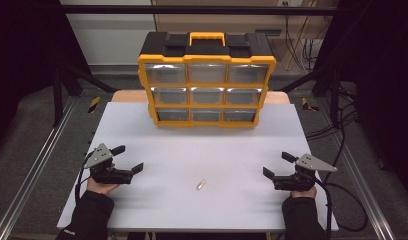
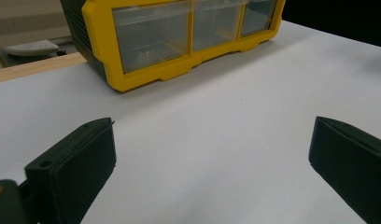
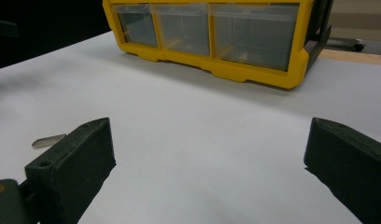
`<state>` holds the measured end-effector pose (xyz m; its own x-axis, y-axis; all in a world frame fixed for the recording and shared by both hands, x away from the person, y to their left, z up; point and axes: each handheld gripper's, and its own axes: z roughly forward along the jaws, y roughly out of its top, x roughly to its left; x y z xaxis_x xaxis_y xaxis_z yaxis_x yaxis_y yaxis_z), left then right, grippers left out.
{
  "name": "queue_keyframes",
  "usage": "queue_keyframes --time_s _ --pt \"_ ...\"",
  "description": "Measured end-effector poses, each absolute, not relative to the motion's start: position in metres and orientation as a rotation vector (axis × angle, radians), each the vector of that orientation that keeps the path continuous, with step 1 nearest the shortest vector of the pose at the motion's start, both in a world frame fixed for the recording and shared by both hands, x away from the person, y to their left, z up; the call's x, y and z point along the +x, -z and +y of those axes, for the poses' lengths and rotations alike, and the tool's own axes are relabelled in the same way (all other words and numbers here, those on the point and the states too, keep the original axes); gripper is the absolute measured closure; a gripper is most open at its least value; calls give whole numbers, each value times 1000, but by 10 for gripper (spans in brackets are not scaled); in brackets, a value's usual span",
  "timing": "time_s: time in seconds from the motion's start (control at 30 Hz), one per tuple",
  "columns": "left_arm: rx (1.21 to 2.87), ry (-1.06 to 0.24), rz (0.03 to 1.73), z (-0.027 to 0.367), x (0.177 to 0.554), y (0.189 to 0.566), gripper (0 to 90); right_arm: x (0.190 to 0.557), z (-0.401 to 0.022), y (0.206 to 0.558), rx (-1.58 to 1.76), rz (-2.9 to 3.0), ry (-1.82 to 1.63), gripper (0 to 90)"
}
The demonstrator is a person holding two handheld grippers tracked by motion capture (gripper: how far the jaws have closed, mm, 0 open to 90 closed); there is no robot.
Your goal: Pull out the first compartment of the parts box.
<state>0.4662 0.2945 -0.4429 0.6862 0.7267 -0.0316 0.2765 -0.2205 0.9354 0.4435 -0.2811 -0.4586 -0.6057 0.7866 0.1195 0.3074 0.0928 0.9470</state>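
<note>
A yellow and black drawer organizer [image 1: 207,80] with clear drawers stands at the back of the white table [image 1: 202,150]. A small flat metal piece [image 1: 201,184] lies near the front middle of the table. My left gripper [image 1: 128,158] rests at the front left, held in a hand, jaws wide open and empty. At the front right my right gripper [image 1: 277,165] is likewise open with nothing between its jaws. In the left gripper view the organizer [image 2: 179,37] is ahead beyond my left gripper [image 2: 212,158]. In the right gripper view the metal piece [image 3: 47,140] lies left of my right gripper [image 3: 207,158], with the organizer [image 3: 216,37] beyond.
Metal rails [image 1: 37,160] run along both sides of the table. Black cables [image 1: 342,195] trail off the right edge. A wooden board [image 1: 127,96] shows under the table's far edge.
</note>
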Motion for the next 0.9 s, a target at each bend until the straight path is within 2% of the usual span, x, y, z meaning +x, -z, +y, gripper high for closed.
queue_keyframes --time_s 0.9 --pt "1808 -520 781 288 465 430 2 443 -280 458 1060 1959 -1513 20"
